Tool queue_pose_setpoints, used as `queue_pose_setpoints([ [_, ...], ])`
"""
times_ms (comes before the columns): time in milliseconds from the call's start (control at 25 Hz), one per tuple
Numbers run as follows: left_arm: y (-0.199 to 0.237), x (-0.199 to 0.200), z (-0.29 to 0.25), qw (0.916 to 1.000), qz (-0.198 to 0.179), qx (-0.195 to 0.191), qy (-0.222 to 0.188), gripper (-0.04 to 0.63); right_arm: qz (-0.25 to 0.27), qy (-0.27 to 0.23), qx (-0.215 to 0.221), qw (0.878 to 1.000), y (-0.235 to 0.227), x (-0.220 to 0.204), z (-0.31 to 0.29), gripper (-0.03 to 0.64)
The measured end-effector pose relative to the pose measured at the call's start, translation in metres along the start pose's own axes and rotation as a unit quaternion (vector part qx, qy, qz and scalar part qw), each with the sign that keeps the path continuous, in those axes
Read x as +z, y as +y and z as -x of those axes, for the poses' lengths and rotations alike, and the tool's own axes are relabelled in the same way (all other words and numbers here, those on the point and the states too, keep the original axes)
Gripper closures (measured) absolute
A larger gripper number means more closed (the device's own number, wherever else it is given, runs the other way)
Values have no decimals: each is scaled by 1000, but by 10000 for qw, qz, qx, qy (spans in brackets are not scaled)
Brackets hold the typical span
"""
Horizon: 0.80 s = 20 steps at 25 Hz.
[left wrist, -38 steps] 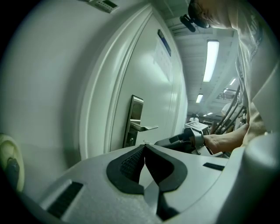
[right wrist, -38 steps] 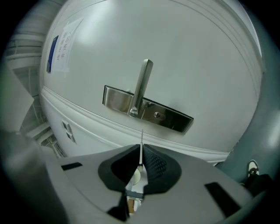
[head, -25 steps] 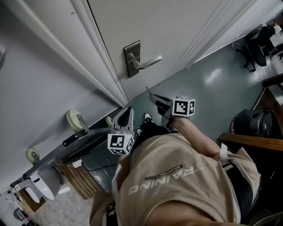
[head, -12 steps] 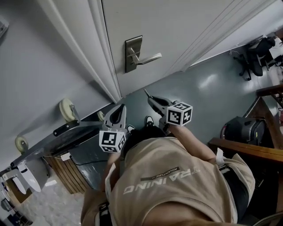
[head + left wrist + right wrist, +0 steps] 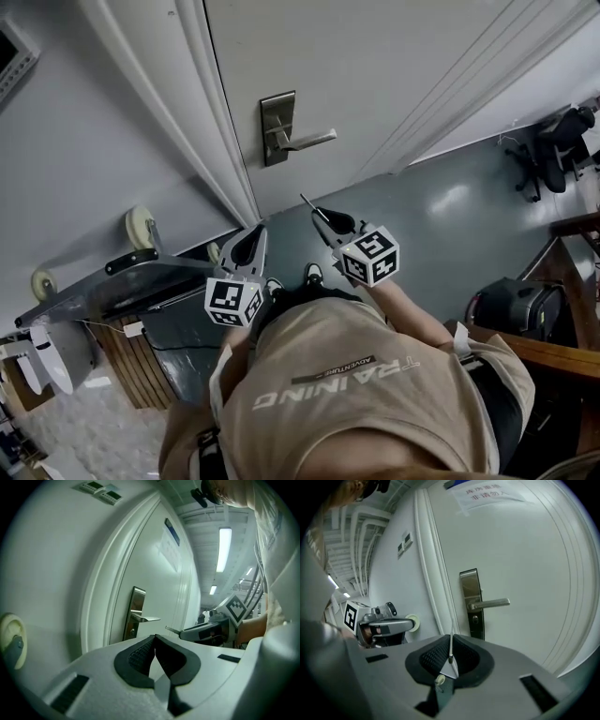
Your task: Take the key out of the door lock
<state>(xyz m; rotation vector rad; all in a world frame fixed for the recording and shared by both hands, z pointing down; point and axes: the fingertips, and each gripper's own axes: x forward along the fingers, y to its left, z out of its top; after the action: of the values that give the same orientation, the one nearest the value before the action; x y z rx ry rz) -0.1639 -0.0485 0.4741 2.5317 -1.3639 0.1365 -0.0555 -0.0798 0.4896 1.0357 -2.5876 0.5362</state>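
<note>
Two grippers are in our hands, held before the white door point(image 5: 394, 66). Our right gripper point(image 5: 320, 215) is clenched on the key point(image 5: 307, 202). The key's thin blade sticks out from between the dark pads point(image 5: 433, 658) and points toward the door. It is out of the lock and well apart from it.

In the right gripper view the lock plate point(image 5: 471, 602) shows beyond the key. Its lever handle point(image 5: 490, 603) reaches to the right, and the keyhole point(image 5: 474, 619) sits just under it.

Our left gripper point(image 5: 247, 248) is to the left of the right one, near the door frame. Its jaws are pressed together with nothing between them.

At the far left a cart point(image 5: 112, 286) stands against the wall point(image 5: 75, 141). At the far right an office chair point(image 5: 553, 150) stands on the grey floor point(image 5: 450, 187).
</note>
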Motion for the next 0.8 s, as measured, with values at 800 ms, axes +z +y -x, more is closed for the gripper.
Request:
queue_pose_setpoints([
  [800,-32,64,9,9991,-142,39,-396,586,1030,-587,226,9927,2,60,40,588],
])
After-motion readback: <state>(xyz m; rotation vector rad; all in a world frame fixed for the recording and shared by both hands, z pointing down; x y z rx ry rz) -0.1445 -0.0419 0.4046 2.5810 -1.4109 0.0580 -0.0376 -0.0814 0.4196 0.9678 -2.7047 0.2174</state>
